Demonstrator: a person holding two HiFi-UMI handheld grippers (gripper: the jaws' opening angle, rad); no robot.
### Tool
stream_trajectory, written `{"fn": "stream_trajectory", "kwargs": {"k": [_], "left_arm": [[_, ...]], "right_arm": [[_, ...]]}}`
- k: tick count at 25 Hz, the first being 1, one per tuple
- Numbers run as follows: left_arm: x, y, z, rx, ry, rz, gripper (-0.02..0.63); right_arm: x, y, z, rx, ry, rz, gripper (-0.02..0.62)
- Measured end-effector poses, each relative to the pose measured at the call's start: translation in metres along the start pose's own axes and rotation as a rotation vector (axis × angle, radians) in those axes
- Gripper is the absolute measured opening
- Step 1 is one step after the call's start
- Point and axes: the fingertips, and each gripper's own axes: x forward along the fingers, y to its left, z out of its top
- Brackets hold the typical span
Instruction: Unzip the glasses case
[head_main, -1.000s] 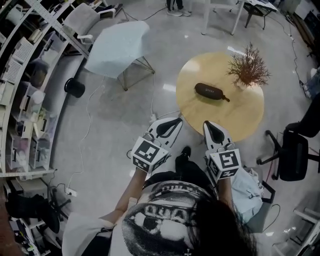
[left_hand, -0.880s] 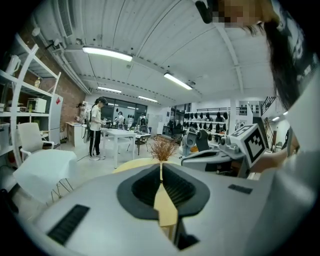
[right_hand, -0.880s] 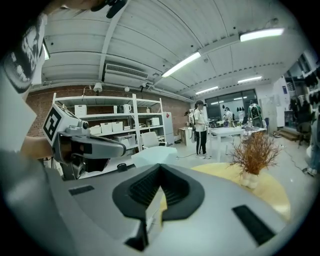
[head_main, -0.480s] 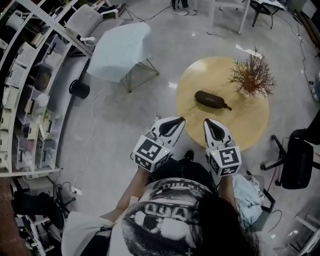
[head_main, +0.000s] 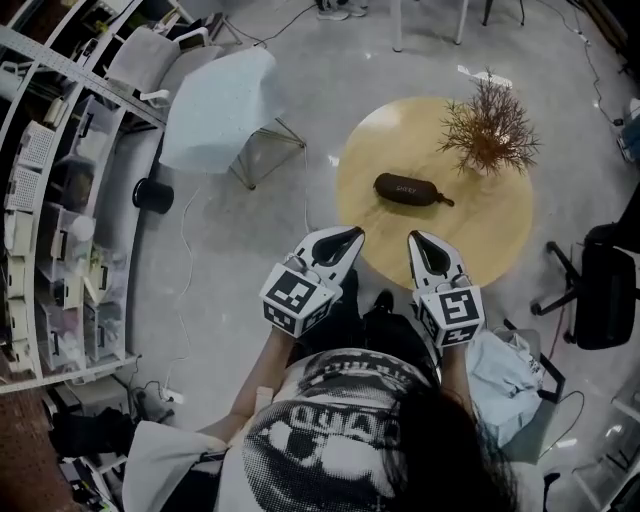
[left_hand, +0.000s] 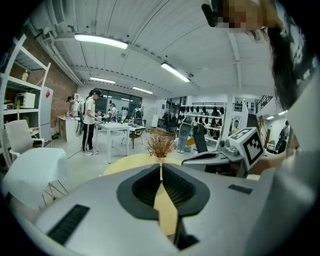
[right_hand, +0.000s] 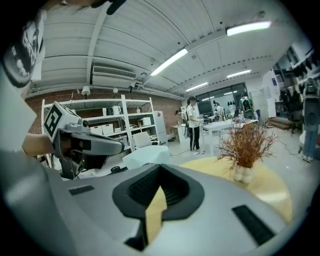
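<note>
My left gripper (head_main: 350, 235) and my right gripper (head_main: 416, 238) both have their jaws pressed together with nothing between them. They sit side by side, a little apart, pointing forward at the near edge of the round wooden table (head_main: 480, 240). The dark glasses case (head_main: 405, 189) lies flat on that table ahead of both tips, well apart from them and roughly between the lines they point along. A dry, branchy plant (head_main: 487, 130) stands beyond it to the right.
</note>
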Motion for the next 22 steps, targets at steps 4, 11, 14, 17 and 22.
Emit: {"fn": "stream_trajectory", "kwargs": {"k": [4,11,14,17,22], "left_arm": [[0.022,0.013,0.007,0.018,0.005,-0.044,0.021],[0.072,0.055,0.017,0.059,0.037,-0.175,0.021],[0.093,0.073,0.019,0.061,0.062,-0.265,0.021],[0.11,0.081,0.015,0.037,0.098,-0.392,0.023],[0.139,0.092,-0.001,0.027,0.189,-0.578,0.124]], "right_arm": [[0.006,-0.018,0.0,0.026,-0.006,-0.054,-0.002],[0.04,-0.05,0.007,0.057,-0.001,-0.188,-0.002],[0.055,-0.061,0.01,0.084,0.007,-0.253,-0.002],[0.066,-0.07,0.005,0.131,0.027,-0.322,-0.002],[0.08,-0.08,-0.005,0.198,0.057,-0.424,-0.002]]}}
